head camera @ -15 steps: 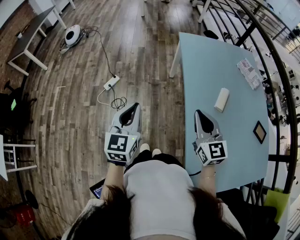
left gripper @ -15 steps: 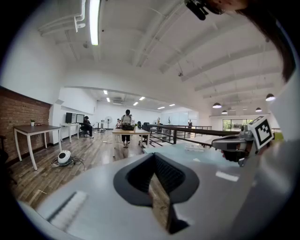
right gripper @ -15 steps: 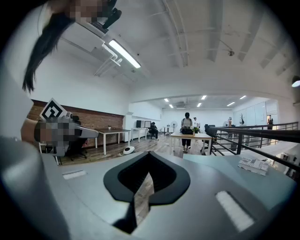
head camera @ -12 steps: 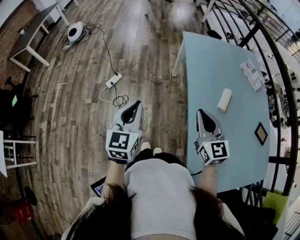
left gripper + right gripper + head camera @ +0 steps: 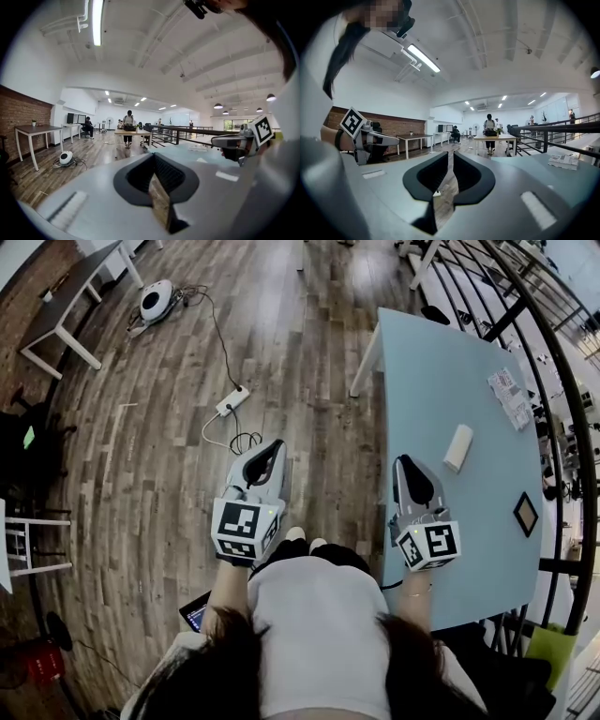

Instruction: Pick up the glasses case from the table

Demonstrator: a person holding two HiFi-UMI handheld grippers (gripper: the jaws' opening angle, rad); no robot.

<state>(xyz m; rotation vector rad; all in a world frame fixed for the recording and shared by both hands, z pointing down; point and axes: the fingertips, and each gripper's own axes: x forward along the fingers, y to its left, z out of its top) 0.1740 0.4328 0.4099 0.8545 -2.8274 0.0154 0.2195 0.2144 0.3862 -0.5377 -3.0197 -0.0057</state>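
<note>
If the right gripper (image 5: 406, 461) is advanced with jaws pressed together, as the left gripper's (image 5: 274, 445) are, the glasses case (image 5: 458, 447) could be shoved toward the table's (image 5: 422, 362) far edge.

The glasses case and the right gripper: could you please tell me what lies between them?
Nothing; the head view shows only bare table between the right gripper and the glasses case.

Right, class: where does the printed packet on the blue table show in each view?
Head view: printed packet, upper right, near the far end of the blue table.
Left gripper view: packet, small, right of centre.
Right gripper view: packet, far right.
Shared landmark: the black railing beside the table.
</note>
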